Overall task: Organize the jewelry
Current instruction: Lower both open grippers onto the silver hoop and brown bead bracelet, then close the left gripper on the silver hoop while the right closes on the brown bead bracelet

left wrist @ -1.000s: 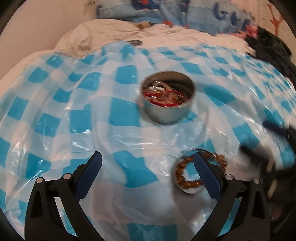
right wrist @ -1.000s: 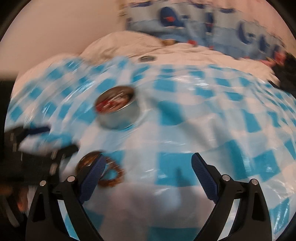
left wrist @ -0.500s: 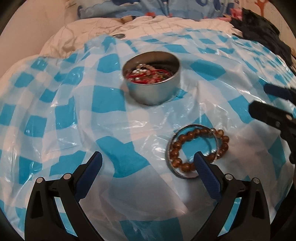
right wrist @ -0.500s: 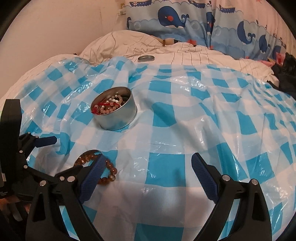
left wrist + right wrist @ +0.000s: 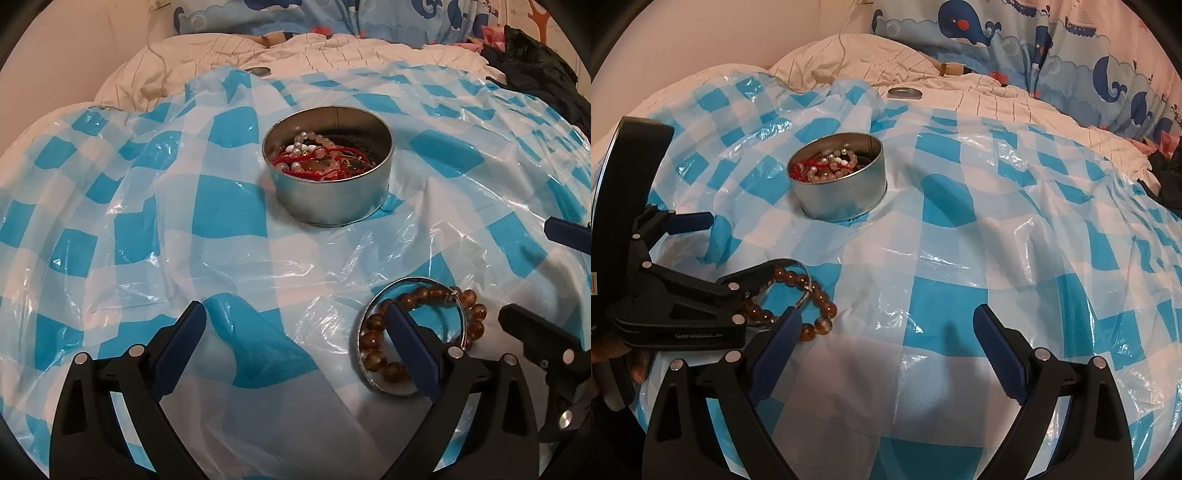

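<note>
Although the metal tin (image 5: 328, 192) already holds a tangle of pearl and red-cord pieces, the task is only partly complete. Two items remain outside it on the bed: a brown bead bracelet (image 5: 476, 321) and a thin metal bangle (image 5: 413, 281), lying overlapped on the blue-checked plastic sheet (image 5: 229, 206), near the tin but apart from it. The left gripper (image 5: 295, 347) is spread wide and holds nothing; one of its fingers sits over the bangle's ring, and contact cannot be confirmed. The right gripper (image 5: 886, 350) is likewise spread and empty, just beside the bracelet. A small round metal lid (image 5: 905, 92) rests on the white bedding beyond the sheet. Remaining steps, by estimate: transfer both pieces into the tin, then possibly close it.
</note>
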Motion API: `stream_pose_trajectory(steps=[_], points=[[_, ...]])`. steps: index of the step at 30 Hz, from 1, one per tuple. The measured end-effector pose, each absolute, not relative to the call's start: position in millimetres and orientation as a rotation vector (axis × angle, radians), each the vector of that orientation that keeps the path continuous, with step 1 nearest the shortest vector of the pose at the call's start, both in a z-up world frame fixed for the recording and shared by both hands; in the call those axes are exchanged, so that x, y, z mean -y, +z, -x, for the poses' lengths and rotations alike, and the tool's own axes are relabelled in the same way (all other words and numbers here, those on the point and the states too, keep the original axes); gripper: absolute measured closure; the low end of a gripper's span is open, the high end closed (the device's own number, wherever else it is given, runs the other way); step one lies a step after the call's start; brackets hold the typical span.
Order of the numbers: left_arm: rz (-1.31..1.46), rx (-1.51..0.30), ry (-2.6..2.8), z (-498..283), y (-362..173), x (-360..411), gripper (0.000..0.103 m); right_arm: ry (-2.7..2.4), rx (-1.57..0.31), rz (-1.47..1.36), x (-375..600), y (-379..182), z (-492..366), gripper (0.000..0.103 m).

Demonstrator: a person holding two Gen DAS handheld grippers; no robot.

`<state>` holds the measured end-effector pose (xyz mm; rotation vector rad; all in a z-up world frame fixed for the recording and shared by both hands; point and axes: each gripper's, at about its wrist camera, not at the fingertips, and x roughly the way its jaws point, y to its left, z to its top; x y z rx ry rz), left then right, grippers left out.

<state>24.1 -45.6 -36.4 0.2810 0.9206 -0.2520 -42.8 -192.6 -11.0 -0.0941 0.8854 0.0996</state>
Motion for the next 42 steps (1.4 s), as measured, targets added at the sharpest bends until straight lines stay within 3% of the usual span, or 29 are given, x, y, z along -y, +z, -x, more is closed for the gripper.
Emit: stream_pose_trajectory(steps=[28,35,39,42], points=[[-0.341,-0.931,-0.134,-30.8,-40.2,34.6,0.01,0.039,-0.8,0.366,159.0,-26.5,35.7,0.013],[-0.309,-0.88,-0.203,-23.5,-29.8,38.0,0.01,0.156,-0.806,0.217,168.4,-15.8,37.9,0.015],[-0.317,-0.863,-0.255,-21.3,-28.8,47.1,0.012,0.21,-0.853,0.183,166.1,-24.1,33.5,0.042],[-0.305,-0.883,-0.282,-23.3,-32.0,49.0,0.017,0.231,-0.886,0.145,168.3,-26.7,30.2,0.055]])
